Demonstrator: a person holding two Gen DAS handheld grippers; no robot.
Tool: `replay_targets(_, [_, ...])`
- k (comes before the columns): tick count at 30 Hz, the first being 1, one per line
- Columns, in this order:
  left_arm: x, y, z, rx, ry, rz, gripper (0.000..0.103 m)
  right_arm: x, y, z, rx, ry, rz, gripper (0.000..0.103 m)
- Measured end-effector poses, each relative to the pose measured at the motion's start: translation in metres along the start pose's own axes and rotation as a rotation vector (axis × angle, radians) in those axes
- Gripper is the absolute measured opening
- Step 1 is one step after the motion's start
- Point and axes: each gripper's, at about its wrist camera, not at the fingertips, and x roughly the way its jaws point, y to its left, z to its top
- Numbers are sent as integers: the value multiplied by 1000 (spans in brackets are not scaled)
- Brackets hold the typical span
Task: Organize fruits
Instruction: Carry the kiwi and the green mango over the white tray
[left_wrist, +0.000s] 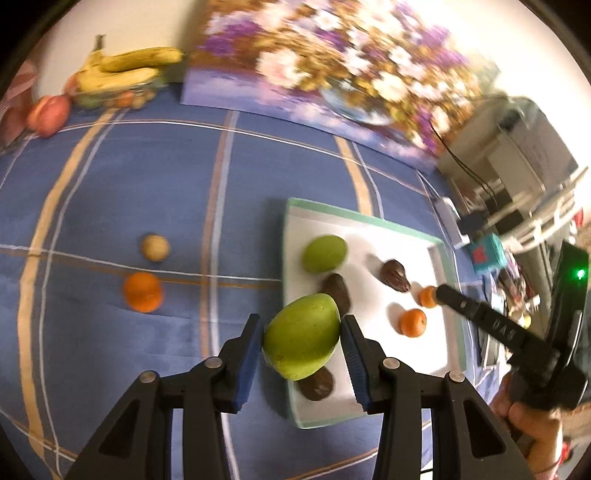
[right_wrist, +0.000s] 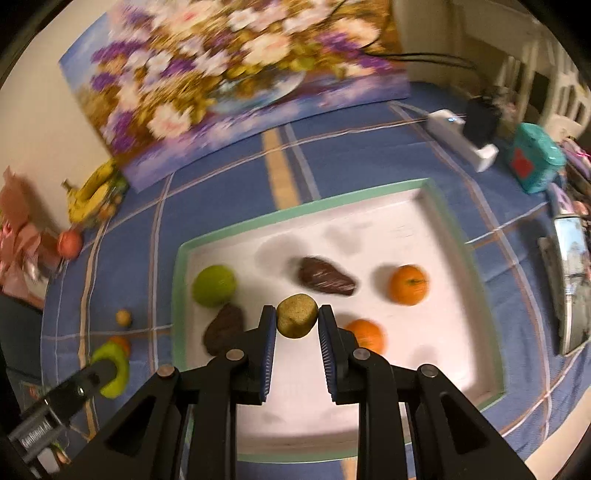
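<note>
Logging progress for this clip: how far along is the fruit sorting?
Done: a green fruit, two oranges, and dark fruits lie in the tray. In hand: left gripper holds a green mango; right gripper holds a tan fruit over the tray. Left: an orange and a small tan fruit on the cloth.
</note>
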Motion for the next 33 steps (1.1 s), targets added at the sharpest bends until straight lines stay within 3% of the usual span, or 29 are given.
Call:
replay_targets(6, [12, -26, -5, 62, 17, -2, 46, -15, -37, 3, 65, -29, -72, 24])
replay_targets(13, [29, -38, -10, 87, 46, -9, 46, -23, -57, 2, 96, -35, -82, 24])
replay_targets(25, [74, -41, -20, 104, 126, 57, 46, 34, -75, -16, 114, 169, -140, 24])
replay_targets(33, [86, -33, -21, 81, 151, 57, 46, 41, -80, -22, 118, 184, -147, 24])
